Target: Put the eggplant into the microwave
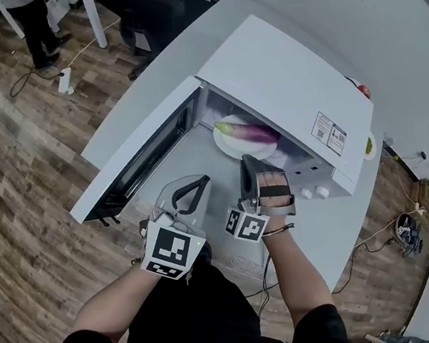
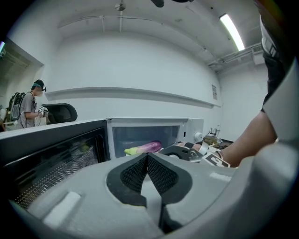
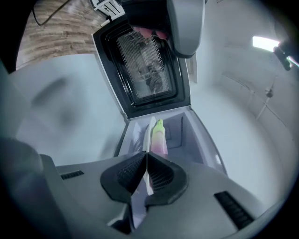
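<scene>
Eggplant [image 1: 247, 132] lies on white plate [image 1: 230, 151] inside the open microwave [image 1: 281, 83]. Right tool [image 3: 145, 155] clamped on the plate rim; left tool [image 2: 147, 156] closed, empty. Judged light, smooth, prone to roll: move via plate, or grip mid-body gently

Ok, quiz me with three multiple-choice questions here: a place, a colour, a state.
1. Where is the eggplant?
A. on the floor
B. on a plate inside the microwave
C. on top of the microwave

2. What colour is the plate?
A. white
B. blue
C. black

3. The jaws of the right gripper are:
A. wide apart
B. shut on the plate's rim
C. shut on the eggplant

Answers:
1 B, it lies on the plate in the open cavity.
2 A, its rim shows white.
3 B, the right gripper view shows the rim pinched between them.
</scene>
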Demonstrator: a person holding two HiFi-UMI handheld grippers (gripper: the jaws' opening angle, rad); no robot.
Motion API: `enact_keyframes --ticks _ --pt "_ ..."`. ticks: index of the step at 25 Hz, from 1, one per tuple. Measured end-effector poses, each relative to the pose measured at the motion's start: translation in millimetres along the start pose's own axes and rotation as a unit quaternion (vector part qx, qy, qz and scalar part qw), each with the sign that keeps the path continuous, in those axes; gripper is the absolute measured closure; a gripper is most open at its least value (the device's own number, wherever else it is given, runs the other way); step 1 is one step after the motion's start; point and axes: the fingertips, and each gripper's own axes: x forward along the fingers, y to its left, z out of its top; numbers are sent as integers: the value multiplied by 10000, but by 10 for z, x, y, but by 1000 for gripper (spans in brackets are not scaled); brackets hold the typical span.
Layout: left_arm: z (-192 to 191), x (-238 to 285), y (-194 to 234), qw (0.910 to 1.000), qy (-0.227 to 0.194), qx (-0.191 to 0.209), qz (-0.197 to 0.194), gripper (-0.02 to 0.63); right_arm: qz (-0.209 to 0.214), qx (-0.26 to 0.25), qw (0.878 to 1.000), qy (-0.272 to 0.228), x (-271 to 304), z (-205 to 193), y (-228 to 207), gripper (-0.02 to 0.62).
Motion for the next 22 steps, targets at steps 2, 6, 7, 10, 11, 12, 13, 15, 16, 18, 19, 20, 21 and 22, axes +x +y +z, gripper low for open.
enact_keyframes --ticks 2,6,7,10,11,12,13,15,16,18,19,20,21,22 --pt "-25 32 41 10000 3 47 8 598 14 23 10000 92 119 -49 37 572" --pt "-118 90 124 9999 40 116 44 598 33 103 9995 289 299 -172 81 572" --pt "-134 105 150 9999 38 109 51 598 38 106 9994 312 326 -187 91 572" --pt "-178 158 206 9999 23 89 58 598 59 102 9993 351 385 -205 141 572" --pt "-195 183 217 10000 18 75 57 598 64 115 9992 369 402 -211 156 572" --pt "-212 210 224 10000 14 53 55 598 71 135 9991 392 417 -220 169 572" --pt "-226 235 225 10000 11 27 50 598 82 159 9990 417 429 -232 180 572" --pt "-241 276 221 10000 10 -12 26 598 115 192 9986 469 458 -258 199 572" --pt "-240 290 219 10000 14 -21 11 598 140 194 9985 500 477 -270 207 572" --pt "-229 304 218 10000 34 -18 -16 598 244 194 9979 567 523 -293 224 572" --pt "-221 308 218 10000 48 -14 -27 598 330 215 9974 596 546 -302 235 572" --pt "-213 311 218 10000 64 -10 -39 598 441 263 9968 621 570 -307 247 571" --pt "-205 315 216 10000 83 -8 -54 598 571 342 9957 641 592 -310 261 571" --pt "-201 317 212 9999 107 -10 -72 598 699 445 9944 655 610 -308 273 569"
